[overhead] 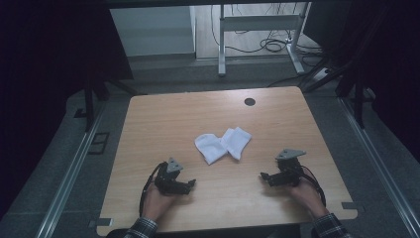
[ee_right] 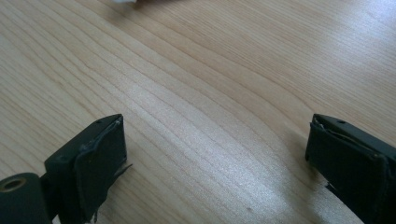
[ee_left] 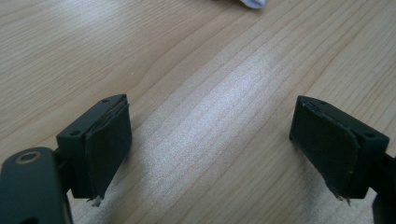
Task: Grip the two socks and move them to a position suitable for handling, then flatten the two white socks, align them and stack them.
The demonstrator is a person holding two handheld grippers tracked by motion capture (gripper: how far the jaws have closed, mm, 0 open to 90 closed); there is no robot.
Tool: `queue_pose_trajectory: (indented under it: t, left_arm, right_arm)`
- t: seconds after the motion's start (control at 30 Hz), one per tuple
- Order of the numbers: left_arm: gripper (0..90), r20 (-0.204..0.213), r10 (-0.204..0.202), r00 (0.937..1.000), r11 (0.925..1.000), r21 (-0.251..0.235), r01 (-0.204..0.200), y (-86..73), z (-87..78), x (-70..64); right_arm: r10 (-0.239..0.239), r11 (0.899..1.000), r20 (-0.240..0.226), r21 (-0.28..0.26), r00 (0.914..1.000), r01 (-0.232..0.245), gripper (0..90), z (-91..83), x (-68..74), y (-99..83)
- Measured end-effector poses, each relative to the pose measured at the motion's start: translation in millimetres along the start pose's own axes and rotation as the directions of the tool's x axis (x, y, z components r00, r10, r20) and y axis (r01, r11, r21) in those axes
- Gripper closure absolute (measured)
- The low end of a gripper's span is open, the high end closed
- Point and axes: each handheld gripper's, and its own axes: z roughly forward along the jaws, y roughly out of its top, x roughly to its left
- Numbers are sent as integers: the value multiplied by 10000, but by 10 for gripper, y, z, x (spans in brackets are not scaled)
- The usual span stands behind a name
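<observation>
Two white socks (overhead: 222, 144) lie crumpled together at the middle of the wooden table (overhead: 163, 124). My left gripper (overhead: 189, 184) rests low at the front left, held by a hand, its tips pointing right. My right gripper (overhead: 264, 177) rests at the front right, pointing left. Both stand open with bare wood between the jaws, as the left gripper (ee_left: 212, 149) and the right gripper (ee_right: 217, 163) show in their own views. A white edge of sock (ee_left: 254, 3) peeks in at the top of the left gripper view, and a bit of sock (ee_right: 125, 2) in the right gripper view.
A dark round hole (overhead: 249, 102) sits near the table's far edge. Beyond the table stand a metal desk frame (overhead: 257, 22) and loose cables (overhead: 275, 44) on the floor. Rails (overhead: 74, 163) run along both sides of the table.
</observation>
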Motion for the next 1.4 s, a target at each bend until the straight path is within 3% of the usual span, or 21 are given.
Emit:
queue_pose_trajectory:
  t: [0.6,1.1,1.4]
  left_arm:
    - [129,-47,-43,10000,10000,-3,43,1,2,-5]
    - [131,-91,-123,9999,9999,-25,123,14,15,0]
    - [131,-126,-161,9998,9999,-41,161,21,23,2]
  right_arm:
    - [5,10000,-8,4,10000,-5,45,25,-13,24]
    - [202,9973,161,708,9997,-213,112,20,-41,137]
    - [825,9959,-240,392,9963,-815,186,-34,-109,265]
